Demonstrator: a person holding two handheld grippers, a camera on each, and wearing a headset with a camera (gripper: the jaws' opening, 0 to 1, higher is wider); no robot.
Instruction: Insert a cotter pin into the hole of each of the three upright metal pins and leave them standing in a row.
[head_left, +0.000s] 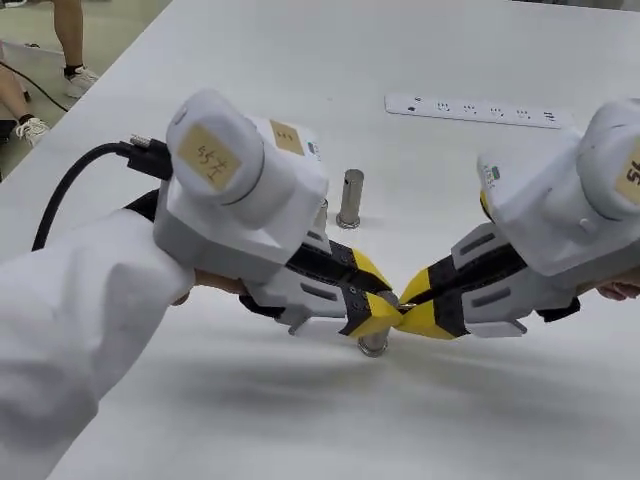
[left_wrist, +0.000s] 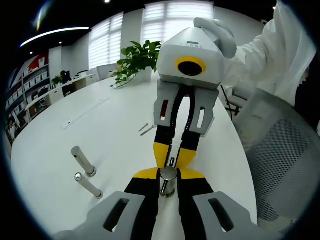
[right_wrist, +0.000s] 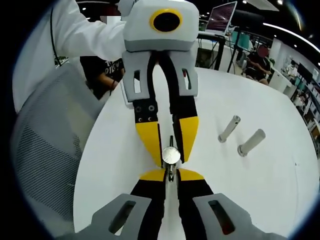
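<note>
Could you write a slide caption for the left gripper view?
Left claw holds a metal pin as the right claw presents a cotter pin.

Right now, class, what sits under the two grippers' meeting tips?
An upright metal pin, clamped by the left gripper; its base shows. The right gripper holds a thin cotter pin at it. The yellow tips cover the hole, so whether it is through is hidden.

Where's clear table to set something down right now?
Open table on the near side of the left gripper and right gripper. More between the back pin and the power strip. Crowded where their fingers meet at the near pin and cotter pin.
</note>
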